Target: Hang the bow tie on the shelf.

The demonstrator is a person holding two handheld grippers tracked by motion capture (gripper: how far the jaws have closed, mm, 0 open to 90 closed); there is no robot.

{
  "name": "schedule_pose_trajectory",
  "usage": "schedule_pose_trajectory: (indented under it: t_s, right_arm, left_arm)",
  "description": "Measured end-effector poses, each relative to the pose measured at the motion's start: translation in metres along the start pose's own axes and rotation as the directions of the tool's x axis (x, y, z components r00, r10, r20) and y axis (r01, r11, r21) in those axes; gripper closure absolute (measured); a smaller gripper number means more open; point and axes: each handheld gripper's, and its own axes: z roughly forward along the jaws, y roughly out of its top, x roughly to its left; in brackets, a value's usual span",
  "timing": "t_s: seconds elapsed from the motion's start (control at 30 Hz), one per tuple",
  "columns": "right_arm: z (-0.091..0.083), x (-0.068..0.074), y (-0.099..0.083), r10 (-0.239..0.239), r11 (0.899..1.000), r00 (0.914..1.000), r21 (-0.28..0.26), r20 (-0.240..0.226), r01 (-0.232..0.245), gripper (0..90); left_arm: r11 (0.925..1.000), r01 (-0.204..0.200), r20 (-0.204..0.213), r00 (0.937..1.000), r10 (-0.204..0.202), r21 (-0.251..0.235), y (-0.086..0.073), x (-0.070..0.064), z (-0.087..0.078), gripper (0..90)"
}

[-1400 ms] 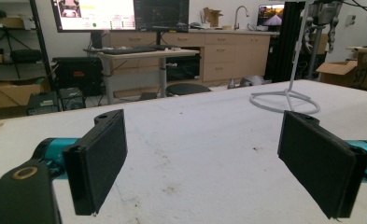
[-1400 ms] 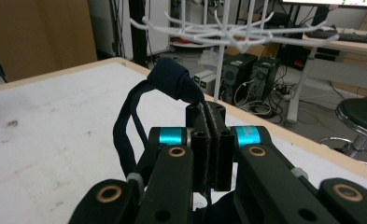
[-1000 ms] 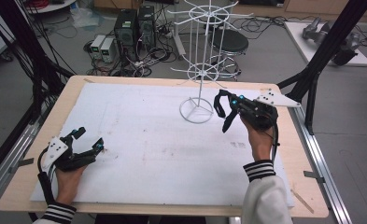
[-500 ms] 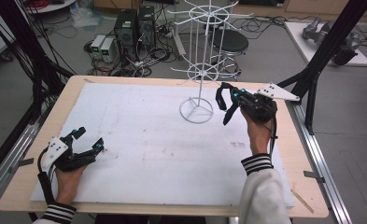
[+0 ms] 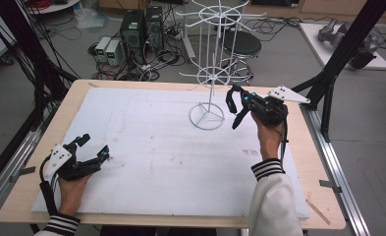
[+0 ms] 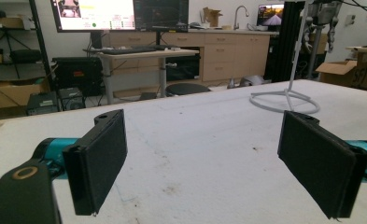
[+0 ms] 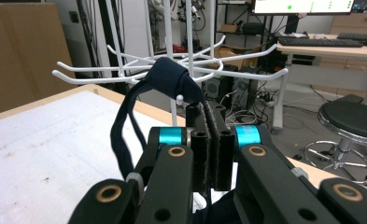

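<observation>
My right gripper (image 7: pixel 208 154), jaws clamped on a dark strap (image 7: pixel 169 79), has the wire rack's (image 5: pixel 211 78) hooks at twelve o'clock, just beyond. My left gripper (image 6: pixel 209 154) rests wide open and empty, well apart on the table (image 5: pixel 146 142).

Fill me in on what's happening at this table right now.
A person works with a pair of tongs in each hand. The right tongs are shut on a dark blue strap, held up beside the lower arms of a white wire rack at the far side of the table. The strap isn't hooked on yet. The left tongs rest open on the white mat, holding nothing.
</observation>
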Motion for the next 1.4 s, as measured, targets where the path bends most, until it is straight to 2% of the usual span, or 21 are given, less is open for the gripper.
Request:
schedule_pose_trajectory:
  t_s: [0.37,0.63,0.73,0.8,0.87,1.0,1.1,1.23,1.27,1.4]
  right_arm:
    - [0.005,-0.001,-0.003,0.003,1.000,1.0000,0.013,0.007,-0.003,88.7]
    - [0.011,0.000,-0.004,-0.012,1.000,0.9998,0.011,0.019,0.012,88.2]
    - [0.012,0.000,-0.005,-0.019,1.000,0.9995,0.016,0.027,0.018,85.0]
    - [0.012,0.001,-0.005,-0.033,0.999,0.9984,0.029,0.045,0.031,74.7]
    - [0.012,0.001,-0.005,-0.039,0.999,0.9976,0.036,0.056,0.037,69.5]
    - [0.011,0.002,-0.005,-0.036,0.998,0.9956,0.052,0.087,0.032,50.0]
    - [0.009,0.005,-0.005,-0.046,0.996,0.9918,0.084,0.119,0.036,29.2]
    - [0.002,0.013,-0.002,-0.076,0.992,0.9886,0.111,0.130,0.062,10.6]
    - [-0.001,0.015,-0.002,-0.081,0.991,0.9887,0.114,0.127,0.067,10.6]
    - [-0.019,0.025,-0.009,-0.094,0.994,0.9908,0.063,0.097,0.088,10.5]
  left_arm:
    - [1.0000,0.000,0.000,1.0000,0.000,0.001,0.000,0.000,0.000,16.1]
    - [1.0000,0.000,0.001,1.0000,0.000,0.000,0.000,0.000,0.000,16.1]
    - [1.0000,0.003,0.000,1.0000,-0.003,-0.001,0.000,0.000,0.000,16.1]
    - [1.0000,0.003,0.000,1.0000,-0.003,0.000,0.000,0.000,0.000,16.1]
    - [1.0000,0.004,-0.001,1.0000,-0.004,-0.001,0.000,0.000,0.000,16.1]
    - [1.0000,0.006,-0.002,1.0000,-0.006,0.005,0.000,0.000,0.001,16.1]
    - [1.0000,0.003,-0.003,1.0000,-0.003,0.009,0.000,0.000,0.001,16.1]
    - [1.0000,0.004,-0.003,1.0000,-0.004,0.008,0.000,0.000,0.001,16.1]
    - [1.0000,0.004,-0.003,1.0000,-0.004,0.009,0.000,0.000,0.001,16.1]
    - [1.0000,0.004,-0.004,1.0000,-0.004,0.008,0.000,0.000,0.001,16.0]
